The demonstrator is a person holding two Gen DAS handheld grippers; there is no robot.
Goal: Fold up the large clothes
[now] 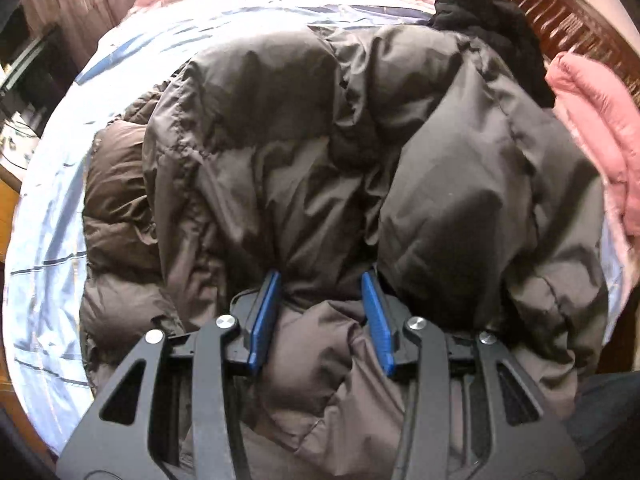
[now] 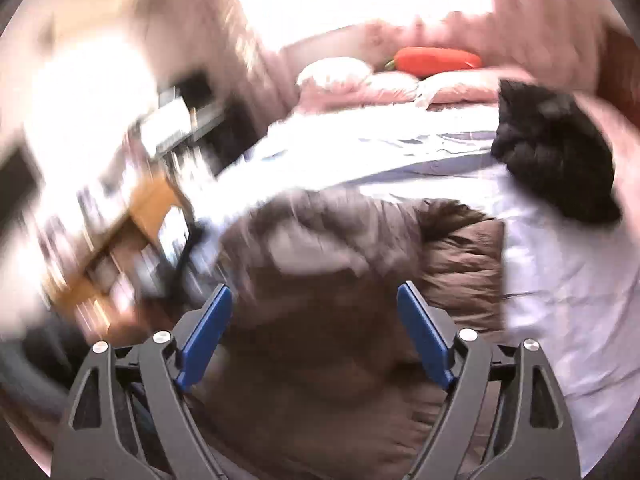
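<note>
Fabric of the brown down jacket (image 1: pixel 280 152) on our bed (image 1: pixel 52 208) is pinched in our left gripper (image 1: pixel 320 280); our right gripper (image 2: pixel 314 292) hangs spread, holding nothing.

The right gripper (image 2: pixel 314 298) hangs over a brown puffer jacket (image 2: pixel 320 360) with its blue pads (image 2: pixel 426 340) spread wide and nothing clamped between them. The jacket lies on a pale blue sheet (image 2: pixel 560 280), with a black garment (image 2: pixel 556 160) further back on the right. Pink bedding (image 2: pixel 400 84) and a red cushion (image 2: pixel 436 58) lie beyond; the left side is blurred.
</note>
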